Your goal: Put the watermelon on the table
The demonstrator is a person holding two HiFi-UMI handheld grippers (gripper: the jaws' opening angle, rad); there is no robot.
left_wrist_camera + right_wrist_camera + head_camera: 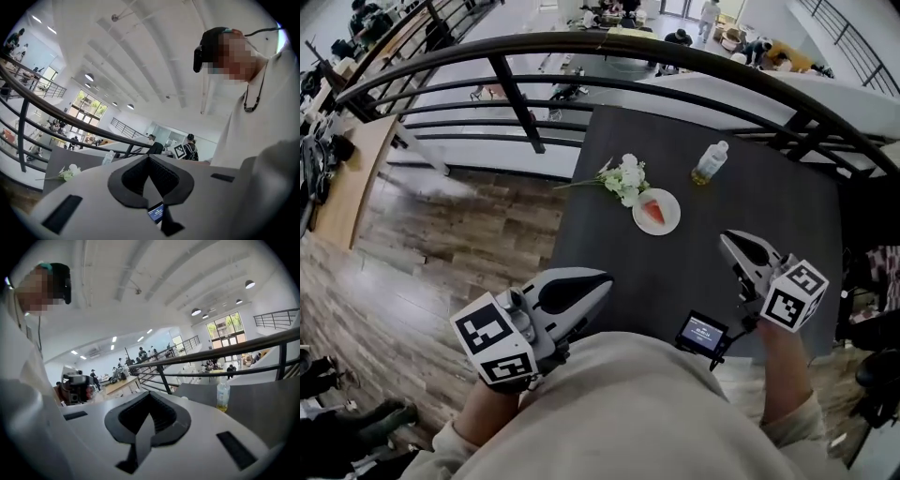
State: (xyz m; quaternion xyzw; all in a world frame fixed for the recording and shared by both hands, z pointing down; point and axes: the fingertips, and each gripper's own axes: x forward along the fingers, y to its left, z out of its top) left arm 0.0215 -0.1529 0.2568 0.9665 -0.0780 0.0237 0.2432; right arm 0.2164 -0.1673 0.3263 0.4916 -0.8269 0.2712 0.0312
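A red watermelon slice [653,212] lies on a small white plate [671,224] near the middle of the dark table [675,281]. My left gripper [602,279] is held close to my body, over the table's near left edge, well short of the plate; its jaws meet at the tip [149,157] with nothing between them. My right gripper [727,237] hovers to the right of the plate and nearer to me, apart from it. Its jaws [149,394] are shut and empty. Neither gripper view shows the slice.
White flowers [623,178] lie just beyond the plate on the left, and a clear bottle [710,162] of yellowish liquid stands at the far right. A black railing [581,42] curves behind the table. A small screen device [702,333] sits by my chest.
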